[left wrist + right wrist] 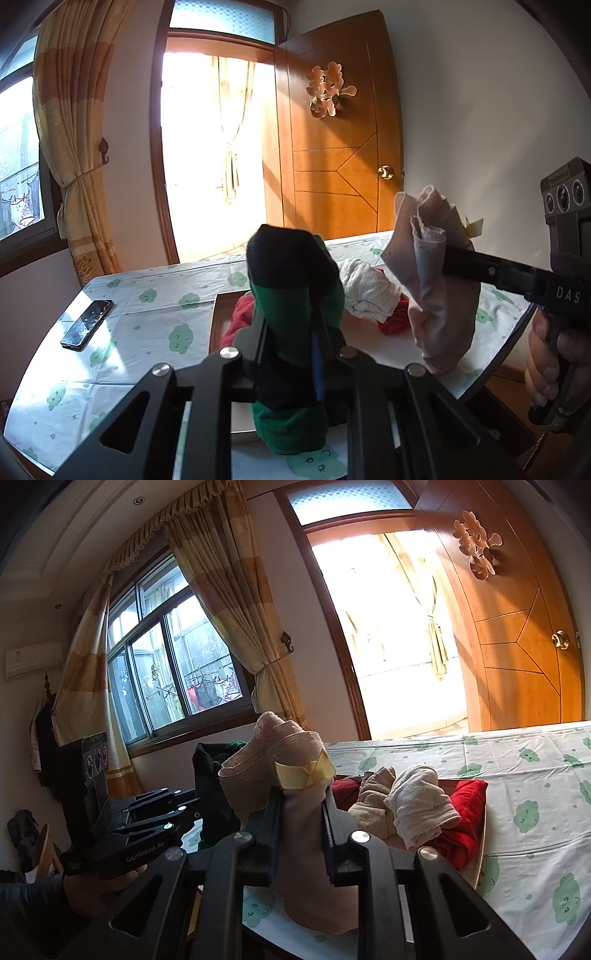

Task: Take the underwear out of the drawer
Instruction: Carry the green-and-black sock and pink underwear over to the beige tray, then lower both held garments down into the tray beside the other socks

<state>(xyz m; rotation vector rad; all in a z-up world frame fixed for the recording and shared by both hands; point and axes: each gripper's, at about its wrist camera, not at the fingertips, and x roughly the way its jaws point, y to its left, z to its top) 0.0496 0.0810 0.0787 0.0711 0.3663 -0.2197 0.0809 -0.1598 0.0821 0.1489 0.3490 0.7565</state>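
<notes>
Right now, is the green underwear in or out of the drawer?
Out. The left gripper is shut on the green underwear, holding it in the air above the drawer, where red and white pieces remain.

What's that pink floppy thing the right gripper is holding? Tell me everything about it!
It is a pale pink underwear garment of soft, thin cloth, bunched up and creased. The right gripper is shut on its middle, so the top puffs up in folds and the rest droops below. A small yellow ribbon bow sits on its front. It hangs in the air above the drawer, near the green and black garment in the left gripper.
</notes>
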